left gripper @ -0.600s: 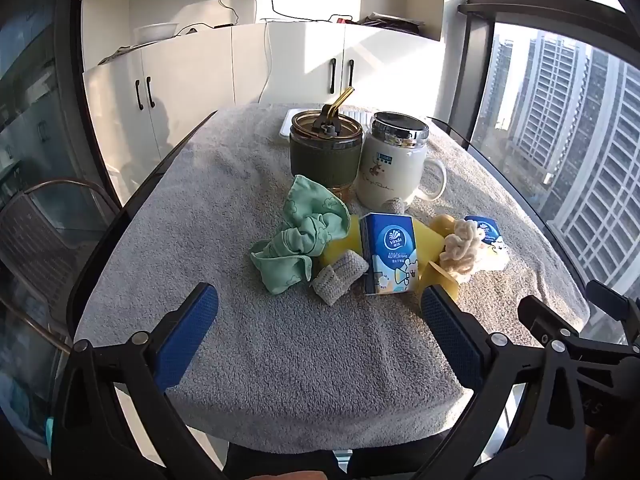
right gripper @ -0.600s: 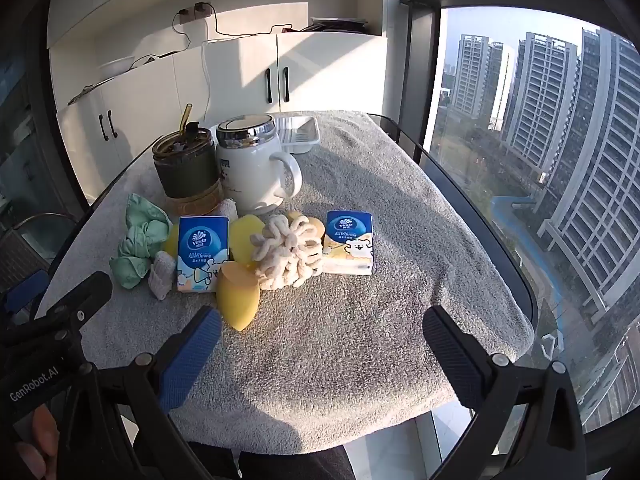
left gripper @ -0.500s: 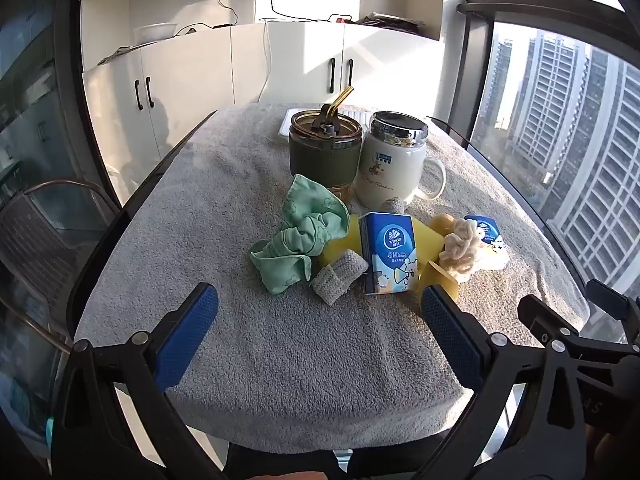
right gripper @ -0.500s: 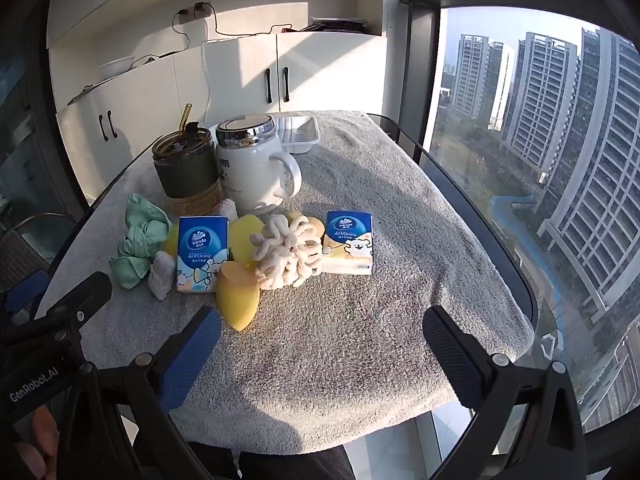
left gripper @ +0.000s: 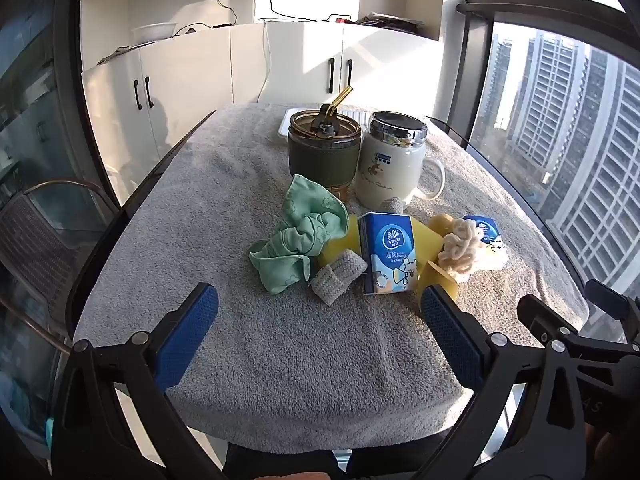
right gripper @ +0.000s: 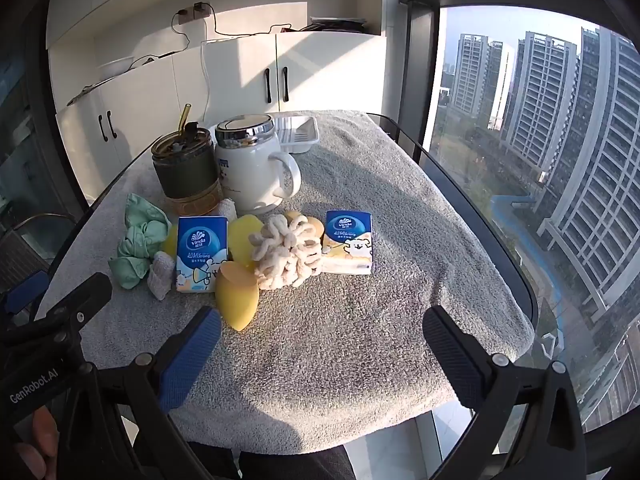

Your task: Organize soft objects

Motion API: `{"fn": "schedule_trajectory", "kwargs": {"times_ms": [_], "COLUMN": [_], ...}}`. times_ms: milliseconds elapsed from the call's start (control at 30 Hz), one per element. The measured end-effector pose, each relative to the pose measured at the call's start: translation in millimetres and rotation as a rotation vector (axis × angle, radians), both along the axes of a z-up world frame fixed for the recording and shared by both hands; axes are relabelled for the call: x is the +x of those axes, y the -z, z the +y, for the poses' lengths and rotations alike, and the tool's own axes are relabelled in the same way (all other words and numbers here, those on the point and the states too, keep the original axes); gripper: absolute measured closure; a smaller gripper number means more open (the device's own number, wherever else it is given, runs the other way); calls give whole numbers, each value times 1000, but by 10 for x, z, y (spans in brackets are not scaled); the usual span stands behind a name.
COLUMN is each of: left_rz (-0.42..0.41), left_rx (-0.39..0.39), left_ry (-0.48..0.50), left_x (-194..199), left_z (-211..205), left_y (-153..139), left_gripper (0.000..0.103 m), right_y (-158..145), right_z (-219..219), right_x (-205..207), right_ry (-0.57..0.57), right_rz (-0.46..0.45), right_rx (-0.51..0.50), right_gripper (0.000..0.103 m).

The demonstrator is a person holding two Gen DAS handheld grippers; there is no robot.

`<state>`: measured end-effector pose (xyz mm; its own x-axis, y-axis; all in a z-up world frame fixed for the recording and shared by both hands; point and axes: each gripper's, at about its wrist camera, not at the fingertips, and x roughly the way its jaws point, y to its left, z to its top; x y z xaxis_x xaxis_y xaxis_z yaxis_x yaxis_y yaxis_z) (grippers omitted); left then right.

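Yellow sponge [right gripper: 237, 295], tip pointing at the camera, lies just ahead of the right gripper [right gripper: 322, 334] near its left finger, closer than to the left gripper [left gripper: 318, 312], probably; both jaws wide, empty.

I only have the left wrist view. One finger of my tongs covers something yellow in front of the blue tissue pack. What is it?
Observer: A yellow egg-shaped sponge, lying on the towel just in front of the near tissue pack.
Operator: And what's half hidden behind the cream bundle?
Observer: A second tissue pack, right beside the cream bundle on the window side, its whole front showing.
Operator: Are the right tongs free?
Observer: Yes, the right tongs are open and hold nothing.
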<state>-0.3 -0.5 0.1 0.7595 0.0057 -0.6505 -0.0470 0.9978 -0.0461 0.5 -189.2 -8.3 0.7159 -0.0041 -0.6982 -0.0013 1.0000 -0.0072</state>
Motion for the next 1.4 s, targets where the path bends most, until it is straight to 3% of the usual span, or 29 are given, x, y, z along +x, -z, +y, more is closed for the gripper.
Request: {"fn": "schedule_trajectory", "kwargs": {"times_ms": [1400], "left_rz": [2], "left_rx": [-1], "left_ry": [1], "left_x": [-24], "left_z": [-43], "left_y": [2], "left_gripper": [0], "right_y": [9], "right_z": [7], "right_x": [8], "right_ry": [1], "right_rz": [1], "right_rx": [-1], "right_gripper": [0]}}
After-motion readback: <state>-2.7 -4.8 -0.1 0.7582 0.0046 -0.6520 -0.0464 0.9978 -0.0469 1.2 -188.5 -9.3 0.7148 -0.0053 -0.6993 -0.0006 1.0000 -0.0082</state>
